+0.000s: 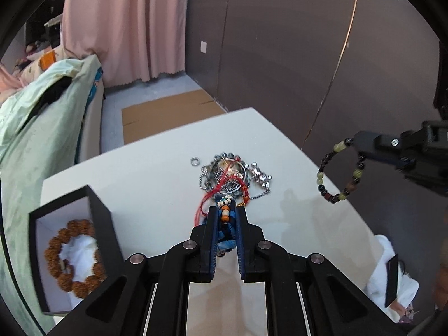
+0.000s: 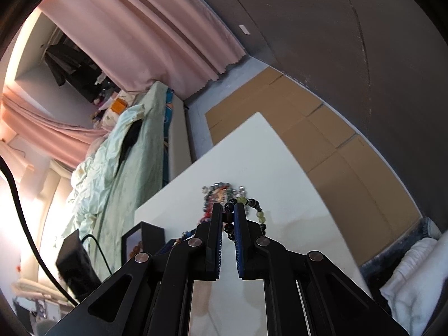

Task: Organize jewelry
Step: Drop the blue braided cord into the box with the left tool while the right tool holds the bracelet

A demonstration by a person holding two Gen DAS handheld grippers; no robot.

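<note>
Left wrist view: the left claw [image 1: 226,210] is nearest, its fingers drawn in and clamped on a beaded string [image 1: 225,210] of white, orange and teal beads with blue cord. Just past its tips a jewelry pile [image 1: 229,176] of chains and red cords lies on the white surface [image 1: 140,173], a small ring [image 1: 194,161] just beside it. At lower left an open black box [image 1: 98,212] holds a brown bracelet [image 1: 74,257]. At right the right claw [image 1: 354,142] holds a dark-and-green bracelet [image 1: 340,173] hanging above the surface.

Right wrist view: the right claw [image 2: 228,210] is pinched on that bracelet [image 2: 259,214], whose loop droops to its right. The pile [image 2: 218,193] lies beyond, the box [image 2: 151,235] at left.
</note>
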